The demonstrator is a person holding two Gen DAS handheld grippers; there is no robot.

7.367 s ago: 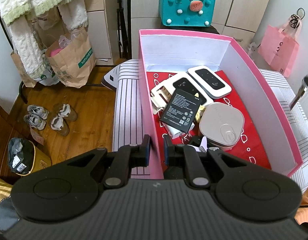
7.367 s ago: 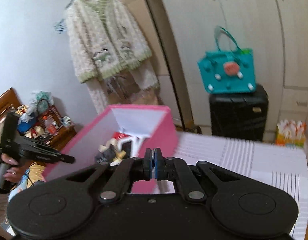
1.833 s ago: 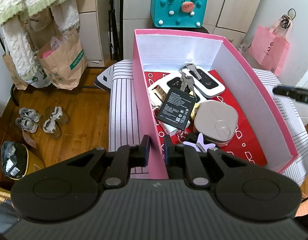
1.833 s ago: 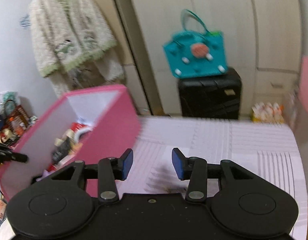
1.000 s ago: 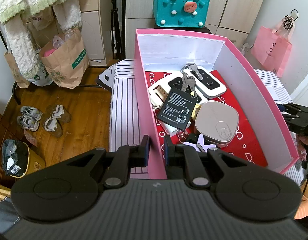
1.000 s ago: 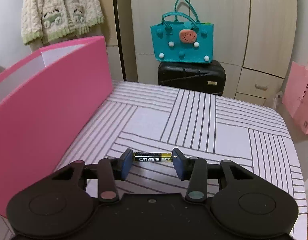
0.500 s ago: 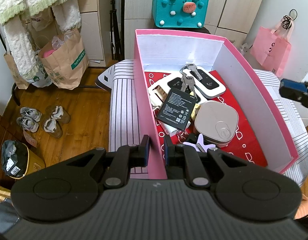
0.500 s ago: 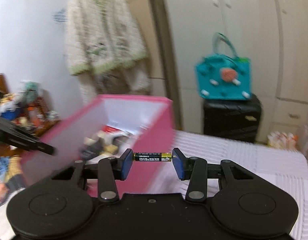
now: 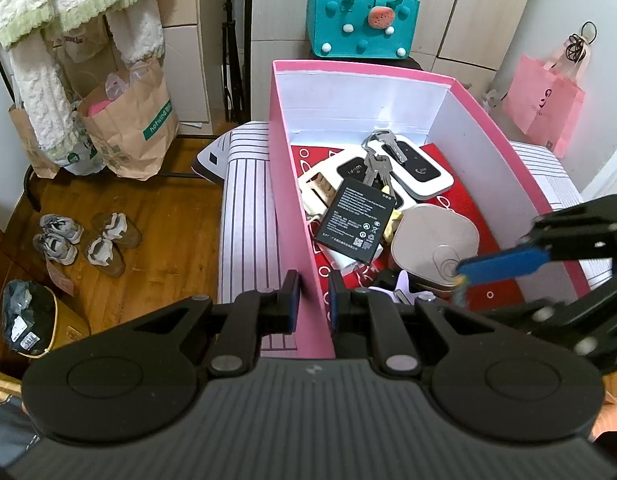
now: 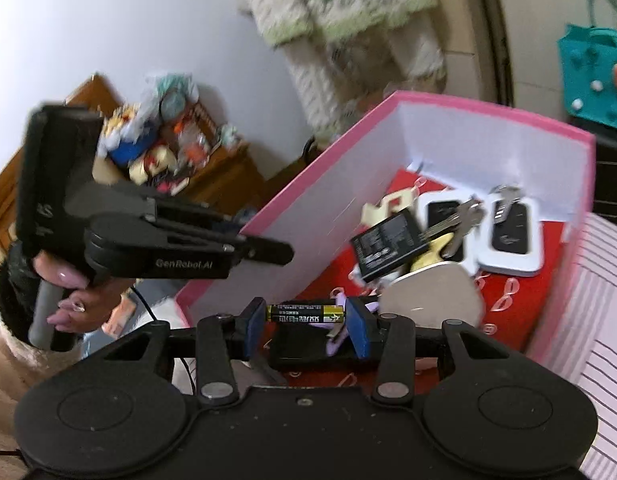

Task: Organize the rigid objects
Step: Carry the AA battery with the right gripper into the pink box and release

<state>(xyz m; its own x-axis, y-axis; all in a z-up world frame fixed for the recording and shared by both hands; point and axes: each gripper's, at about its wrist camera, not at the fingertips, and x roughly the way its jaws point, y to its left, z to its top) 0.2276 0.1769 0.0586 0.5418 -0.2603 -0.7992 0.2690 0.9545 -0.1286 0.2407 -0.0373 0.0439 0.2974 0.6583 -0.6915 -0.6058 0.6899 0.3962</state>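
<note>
Wooden flooring (image 9: 164,220), pale cupboard doors and a teal felt handbag (image 9: 360,20) frame a white cloth with grey stripes (image 9: 248,208) covering the surface on which an open pink cardboard box with white inner walls (image 9: 292,184) stands. On the box's red patterned floor lie two white pocket routers with black faces (image 9: 412,164), a bunch of silver keys (image 9: 378,160) resting across them, a flat black rectangular battery pack (image 9: 358,220) leaning over a cream plastic piece, and a rounded beige case (image 9: 434,240) nearest the front.

Left hand-held gripper (image 9: 313,300): its two blue-padded jaws are pressed against the near left wall of the box, one pad outside and one inside, pinching that wall; a person's hand (image 10: 68,296) grips its handle in the right wrist view.

Right hand-held gripper (image 10: 305,322): reaching in over the box's right wall, it hangs above the front of the box interior. Its jaws stand partly apart and clamp a black-and-gold cylindrical battery (image 10: 305,314) end to end, the battery lying crosswise between the blue pads, above the box floor and just beside the beige case.
</note>
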